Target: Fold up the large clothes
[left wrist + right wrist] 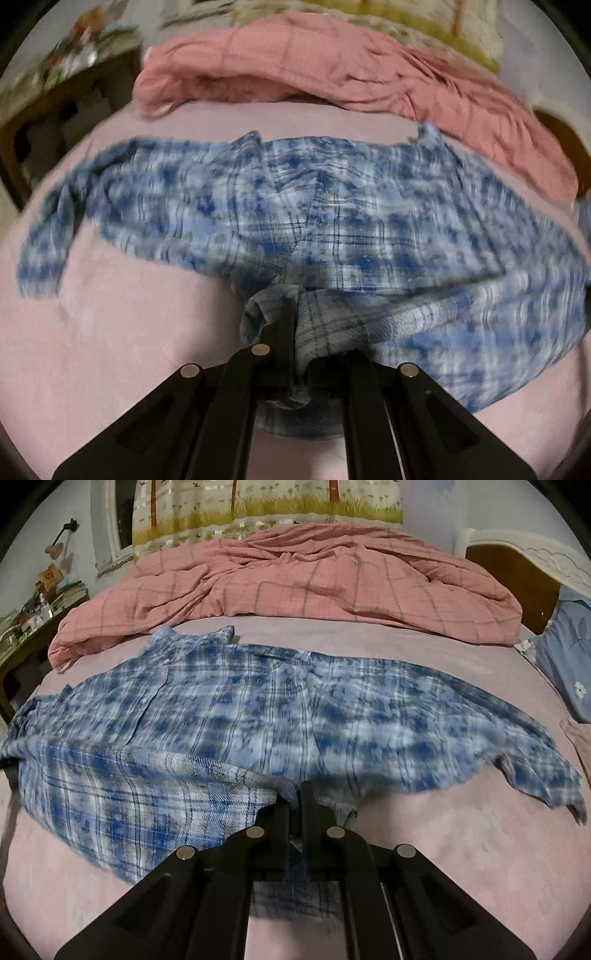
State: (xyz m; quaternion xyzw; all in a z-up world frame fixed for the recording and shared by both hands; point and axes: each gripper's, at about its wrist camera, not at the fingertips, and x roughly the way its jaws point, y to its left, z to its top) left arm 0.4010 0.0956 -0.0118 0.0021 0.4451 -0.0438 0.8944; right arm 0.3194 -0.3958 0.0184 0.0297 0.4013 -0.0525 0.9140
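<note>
Black fingers of my left gripper are pinched tight on the near edge of the blue checked shirt. My right gripper is squeezed shut on that same edge too. From there the shirt spreads flat across the pink bed sheet. Behind it lies a bunched pink quilt, then the curtain.
</note>
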